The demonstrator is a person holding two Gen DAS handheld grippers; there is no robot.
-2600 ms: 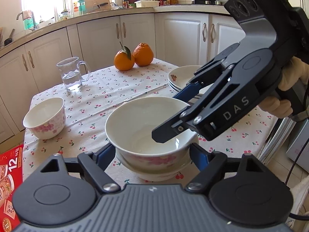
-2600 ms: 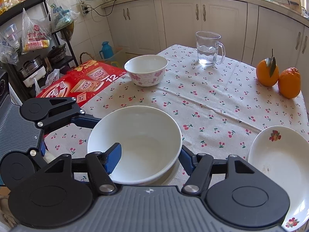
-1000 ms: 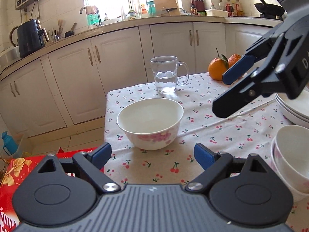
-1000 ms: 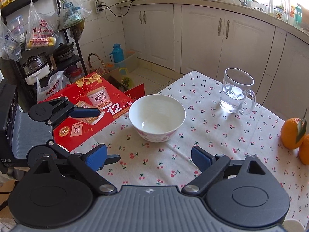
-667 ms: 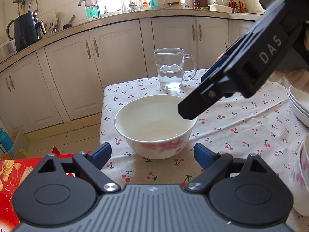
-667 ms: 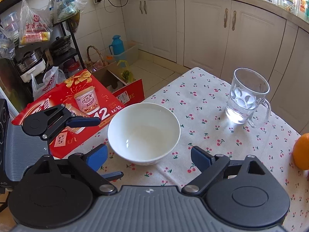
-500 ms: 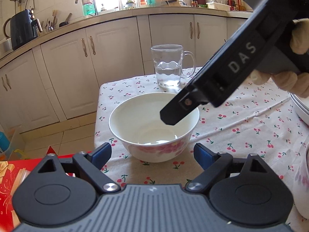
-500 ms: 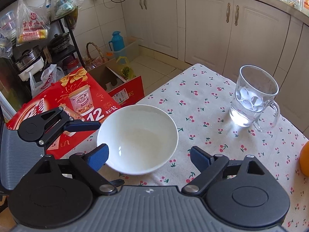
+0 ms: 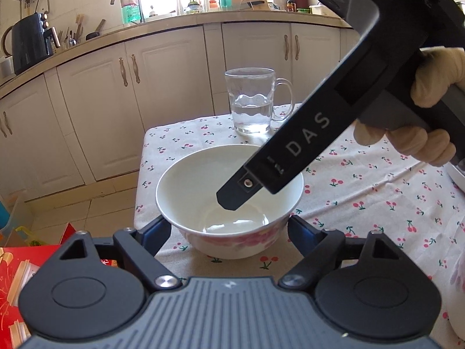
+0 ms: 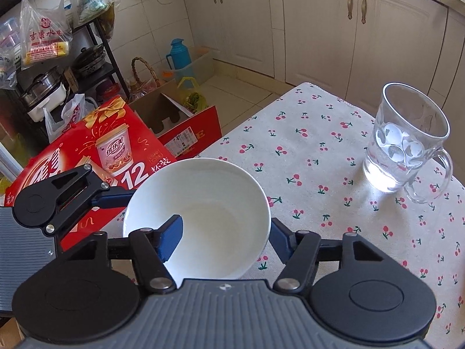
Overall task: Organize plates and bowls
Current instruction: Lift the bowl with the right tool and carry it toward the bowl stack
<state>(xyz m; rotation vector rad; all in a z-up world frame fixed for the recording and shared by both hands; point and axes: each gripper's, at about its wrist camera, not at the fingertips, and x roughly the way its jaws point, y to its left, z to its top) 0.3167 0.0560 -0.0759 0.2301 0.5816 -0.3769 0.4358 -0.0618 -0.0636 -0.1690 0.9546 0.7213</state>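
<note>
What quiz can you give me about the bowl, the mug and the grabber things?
1. Fill in: the tablecloth is printed with little red ____.
2. True or false: the glass mug is completely empty.
3. Where is one finger of the right gripper? A: inside the bowl. B: inside the glass mug. C: lying flat on the tablecloth.

Key
1. Cherries.
2. False: there is water in the bottom of it.
3. A. The other finger is outside the bowl's rim, and the jaws are closing with the bowl's wall between them.
</note>
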